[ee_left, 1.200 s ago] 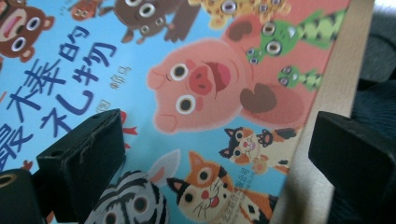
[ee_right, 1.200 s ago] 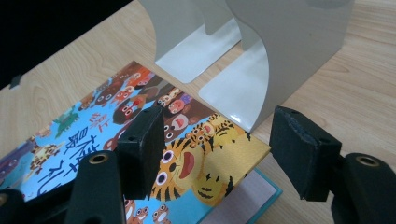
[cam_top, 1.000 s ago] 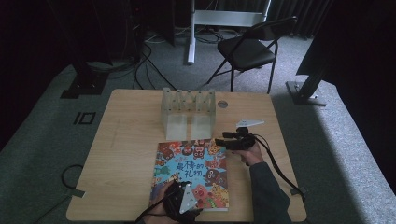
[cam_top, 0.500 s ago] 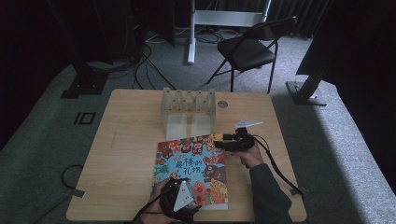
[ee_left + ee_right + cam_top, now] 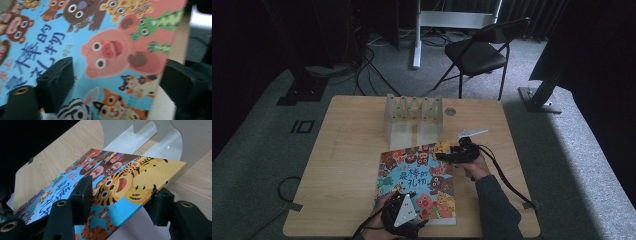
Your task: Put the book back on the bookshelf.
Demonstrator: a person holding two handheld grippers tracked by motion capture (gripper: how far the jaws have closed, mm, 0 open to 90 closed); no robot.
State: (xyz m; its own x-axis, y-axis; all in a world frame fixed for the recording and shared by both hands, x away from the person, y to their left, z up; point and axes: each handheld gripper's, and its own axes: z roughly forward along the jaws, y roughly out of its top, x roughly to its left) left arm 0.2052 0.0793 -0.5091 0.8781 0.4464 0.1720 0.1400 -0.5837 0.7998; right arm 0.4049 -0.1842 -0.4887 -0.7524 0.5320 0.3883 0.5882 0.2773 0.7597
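Observation:
A picture book [image 5: 417, 182] with cartoon animals on a blue cover lies on the wooden table [image 5: 347, 150]. My left gripper [image 5: 398, 196] is at the book's near edge. Seen from the left gripper [image 5: 118, 66], one jaw is over the cover [image 5: 112, 50] and the other is past the book's side edge; the jaws have just been closing and do not pinch it. My right gripper [image 5: 443, 155] is at the far right corner. The right gripper view has that raised corner [image 5: 140, 172] between the jaws of the right gripper [image 5: 122, 187]. These have just been closing and still stand wide.
A pale slotted book rack [image 5: 412, 117] stands just behind the book, and its plates [image 5: 150, 135] are close ahead of the right gripper. A small round disc [image 5: 450, 112] lies beside the rack. A cable [image 5: 507, 185] trails to the table's right edge. A folding chair [image 5: 482, 50] stands beyond the table.
The book's far right corner has come up slightly toward the rack. Both hands stay about where they were.

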